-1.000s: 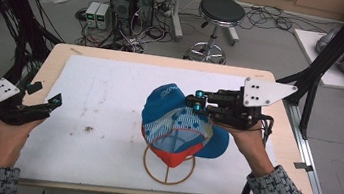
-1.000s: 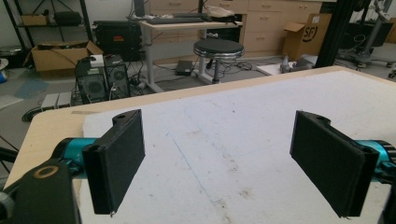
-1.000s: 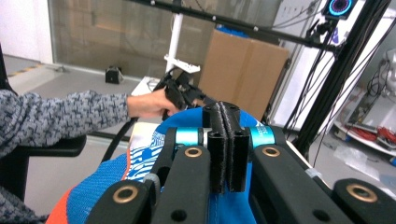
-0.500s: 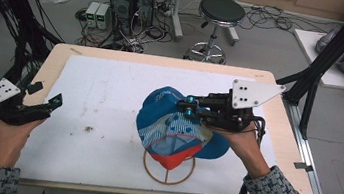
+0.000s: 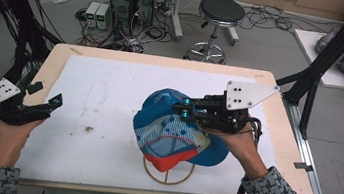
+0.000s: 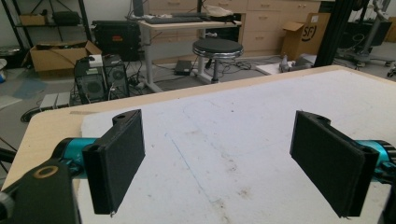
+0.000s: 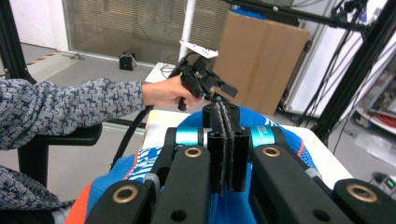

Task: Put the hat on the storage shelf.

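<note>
The left gripper [image 5: 50, 103] rested at the white mat's [image 5: 104, 98] left edge, jaws spread wide and empty. Right of centre, a blue cap [image 5: 174, 137] with a dotted panel and red-orange underbrim sat over a wooden ring [image 5: 168, 176], its crown pinched by the right gripper's [image 5: 183, 109] closed jaws.

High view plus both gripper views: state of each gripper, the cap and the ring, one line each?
Left gripper: open, nothing between its jaws, held near the table's left edge.
Right gripper: shut on the blue baseball cap.
Blue baseball cap with orange-red underbrim: pinched at the crown, above the ring.
Thin wooden ring: flat on the white mat, partly hidden by the cap.
</note>
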A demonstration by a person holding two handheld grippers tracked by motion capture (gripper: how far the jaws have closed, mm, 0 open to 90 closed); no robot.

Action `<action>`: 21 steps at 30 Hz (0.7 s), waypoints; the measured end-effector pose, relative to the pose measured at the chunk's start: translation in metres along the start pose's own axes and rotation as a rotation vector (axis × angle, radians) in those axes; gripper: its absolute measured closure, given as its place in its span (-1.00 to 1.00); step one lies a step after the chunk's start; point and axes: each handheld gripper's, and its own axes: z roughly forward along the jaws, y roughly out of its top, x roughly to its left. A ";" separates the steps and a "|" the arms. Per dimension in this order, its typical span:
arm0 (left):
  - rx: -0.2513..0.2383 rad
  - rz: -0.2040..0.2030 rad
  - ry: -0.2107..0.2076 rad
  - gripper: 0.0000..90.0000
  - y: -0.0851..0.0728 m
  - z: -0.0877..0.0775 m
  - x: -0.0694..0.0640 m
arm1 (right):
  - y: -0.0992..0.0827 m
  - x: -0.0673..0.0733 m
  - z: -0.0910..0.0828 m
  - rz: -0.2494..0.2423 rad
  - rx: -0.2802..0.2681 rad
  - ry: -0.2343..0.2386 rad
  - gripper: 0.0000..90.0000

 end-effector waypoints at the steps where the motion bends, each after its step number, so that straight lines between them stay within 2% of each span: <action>1: 0.001 0.000 0.001 -0.60 0.000 0.000 0.000 | -0.001 0.000 -0.001 0.001 0.000 -0.007 0.99; 13: 0.009 0.003 -0.004 -0.60 -0.001 0.002 -0.001 | -0.014 0.007 -0.008 0.014 0.018 -0.033 0.99; 16: 0.007 0.001 -0.002 -0.60 -0.001 0.002 -0.001 | -0.016 0.007 -0.013 0.023 -0.008 -0.035 0.99; 19: 0.008 -0.001 -0.003 -0.60 -0.002 0.002 -0.001 | -0.019 0.007 -0.016 0.041 -0.006 -0.048 0.99; 21: 0.009 0.000 -0.004 -0.60 -0.002 0.002 -0.001 | -0.020 0.007 -0.015 0.033 -0.007 -0.050 0.97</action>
